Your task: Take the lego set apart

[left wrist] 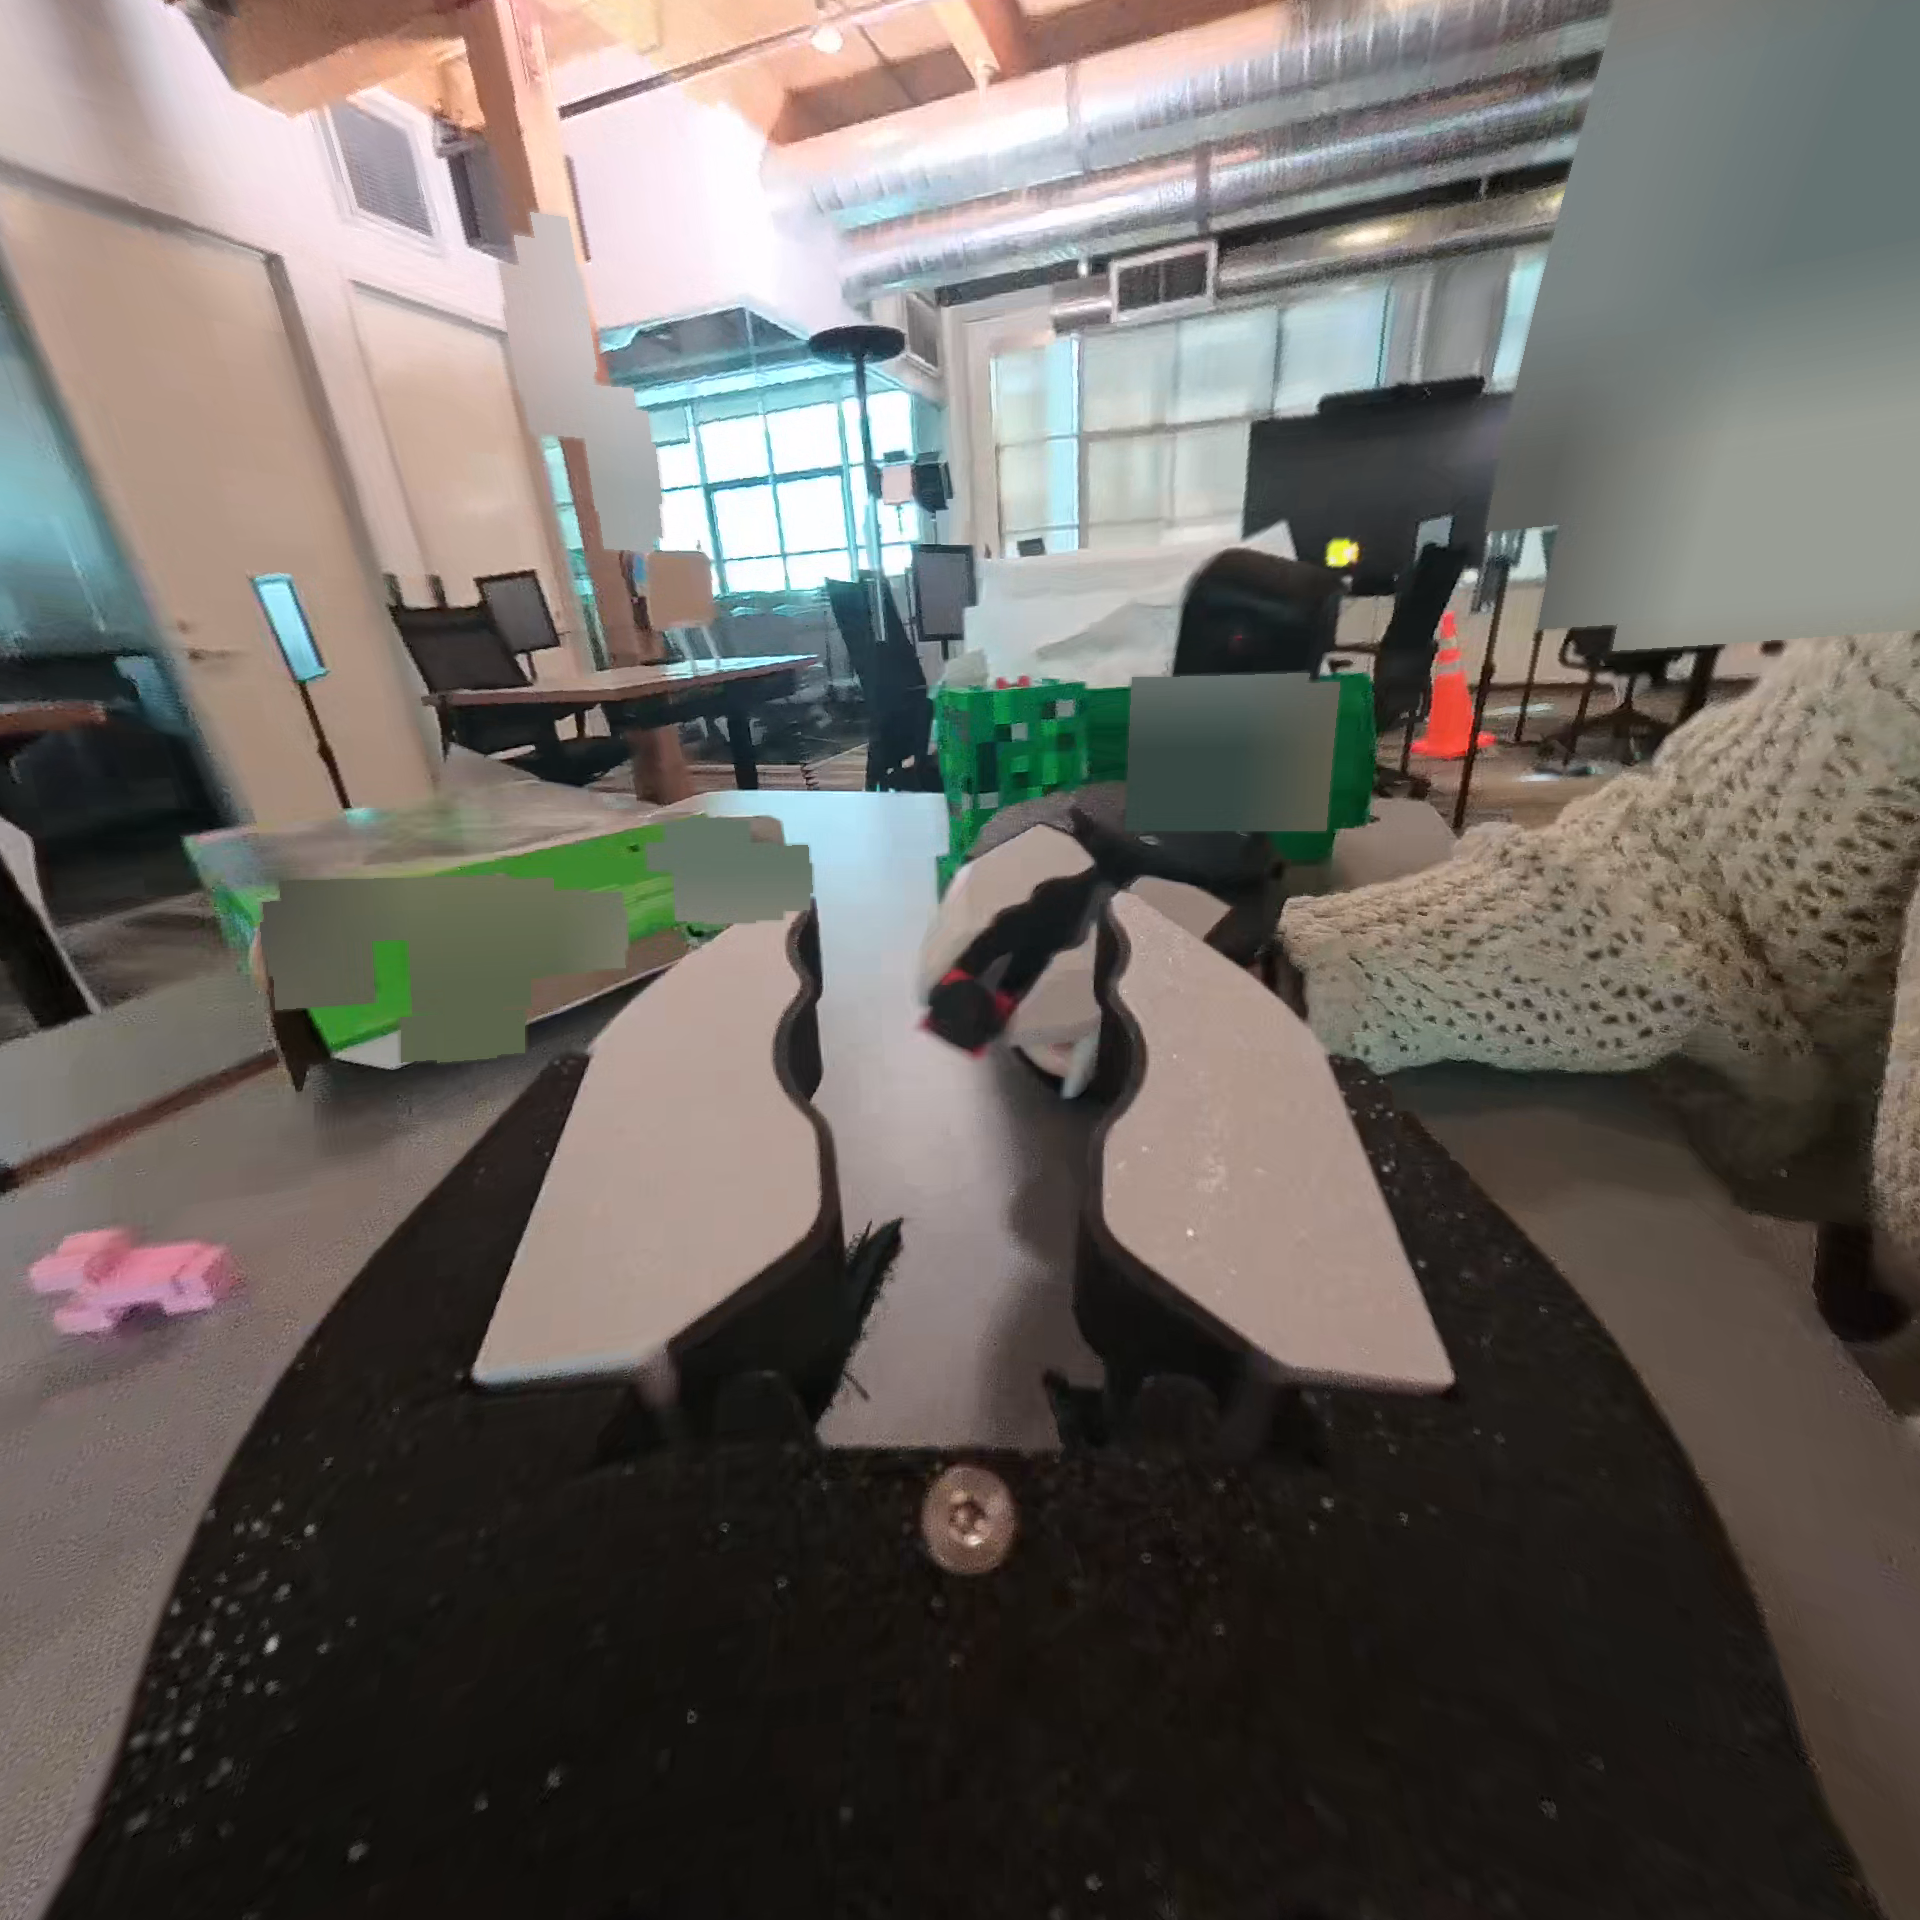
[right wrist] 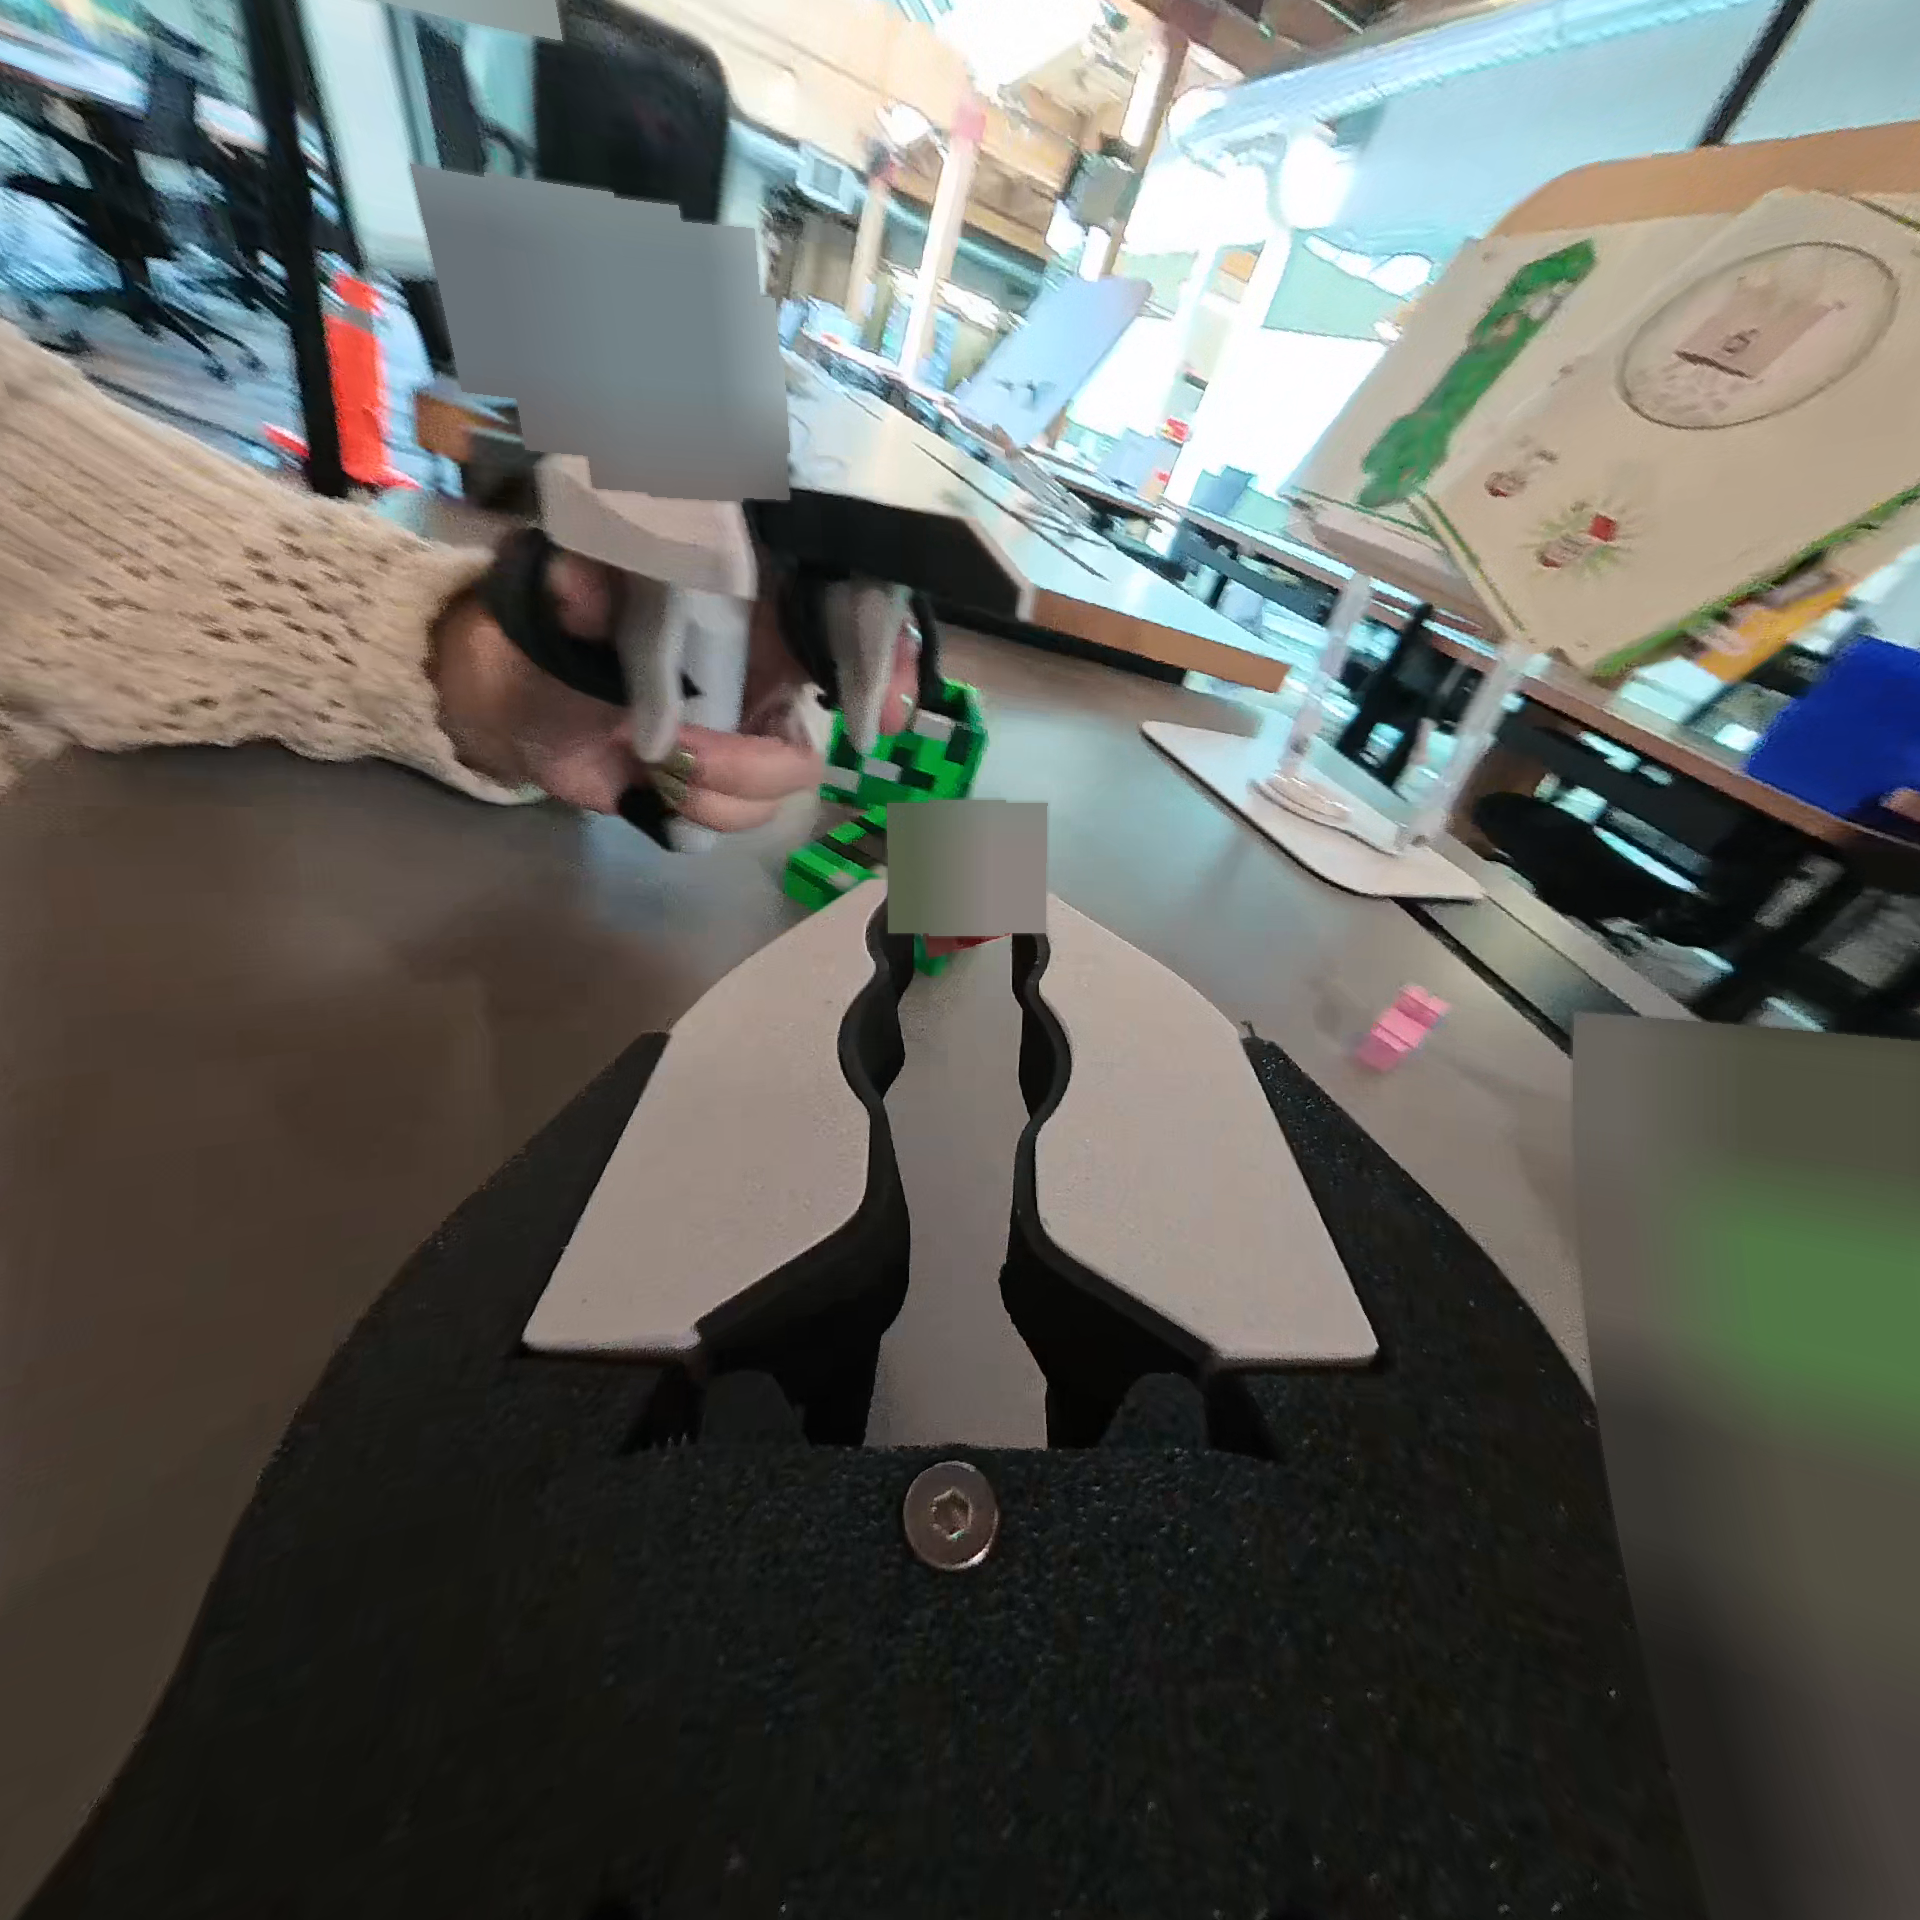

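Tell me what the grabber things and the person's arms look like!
Each gripper, left gripper and right gripper, has two flat, light grey fingers with wavy black inner pads, set on a rough black base with one silver screw. The arms wear a chunky cream knitted sweater sleeve full of little holes, and rings show on one hand.

Left tool [left wrist: 961, 971] open over grey bench [left wrist: 935, 1195], nothing between its fingers.
Right tool [left wrist: 1013, 971] ahead, its tips pointing at the camera. Green lego set [left wrist: 1023, 743] stands behind it; pink lego piece [left wrist: 130, 1278] lies far left, green box [left wrist: 488, 894] beyond.
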A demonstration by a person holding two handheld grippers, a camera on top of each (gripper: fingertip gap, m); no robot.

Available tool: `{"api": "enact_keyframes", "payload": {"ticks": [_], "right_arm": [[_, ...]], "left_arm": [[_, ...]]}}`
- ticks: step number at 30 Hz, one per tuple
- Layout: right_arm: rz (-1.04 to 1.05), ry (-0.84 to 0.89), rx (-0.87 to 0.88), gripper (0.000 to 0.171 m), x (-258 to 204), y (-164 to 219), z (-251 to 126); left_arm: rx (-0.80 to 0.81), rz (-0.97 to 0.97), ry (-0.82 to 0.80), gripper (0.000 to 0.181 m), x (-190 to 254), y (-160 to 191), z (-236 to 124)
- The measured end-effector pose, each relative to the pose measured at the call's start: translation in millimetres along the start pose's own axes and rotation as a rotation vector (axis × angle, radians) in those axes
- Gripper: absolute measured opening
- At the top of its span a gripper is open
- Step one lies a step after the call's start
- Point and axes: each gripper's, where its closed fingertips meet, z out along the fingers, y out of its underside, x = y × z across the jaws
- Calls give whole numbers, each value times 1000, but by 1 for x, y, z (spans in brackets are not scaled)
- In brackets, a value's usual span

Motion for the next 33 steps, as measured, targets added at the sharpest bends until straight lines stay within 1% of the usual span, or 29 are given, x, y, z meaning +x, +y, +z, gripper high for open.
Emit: {"api": "enact_keyframes", "payload": {"ticks": [3, 5, 7, 10, 12, 15, 19, 22, 24, 26, 27, 30, 33], "right_arm": [[69, -74, 65, 17, -6, -9, -4], [115, -109, 95, 17, -9, -13, -5], [124, -129, 92, 17, -11, -13, -4], [110, -145, 78, 17, -15, -12, -3], [102, -156, 65, 17, -17, -11, -3], [90, -174, 41, 17, -20, -8, -3], [91, -194, 29, 17, -22, -7, -3], [88, -209, 14, 17, -24, -5, -3], [83, -224, 4, 17, -26, -4, -3], [78, -240, -9, 17, -29, -3, -2], [78, -248, -15, 17, -31, -3, -2], [85, -263, -21, 17, -33, -3, -2], [78, -263, -31, 17, -33, -2, -2]], "left_arm": [[-37, -18, -23, 51, -11, 7, -3], [-79, -9, -19, 48, -11, 14, -2], [-140, 16, 4, 42, -6, 25, 1], [-225, 61, 47, 39, 4, 40, 6], [-269, 88, 87, 33, 12, 49, 8], [-312, 133, 101, 25, 15, 57, 9], [-307, 139, 114, 25, 17, 56, 9], [-289, 136, 116, 32, 18, 53, 9], [-299, 145, 121, 32, 19, 55, 9], [-304, 163, 136, 26, 22, 56, 10], [-304, 178, 147, 17, 24, 57, 10], [-315, 208, 150, 16, 25, 59, 9], [-347, 117, 187, 16, 26, 60, 8]]}}
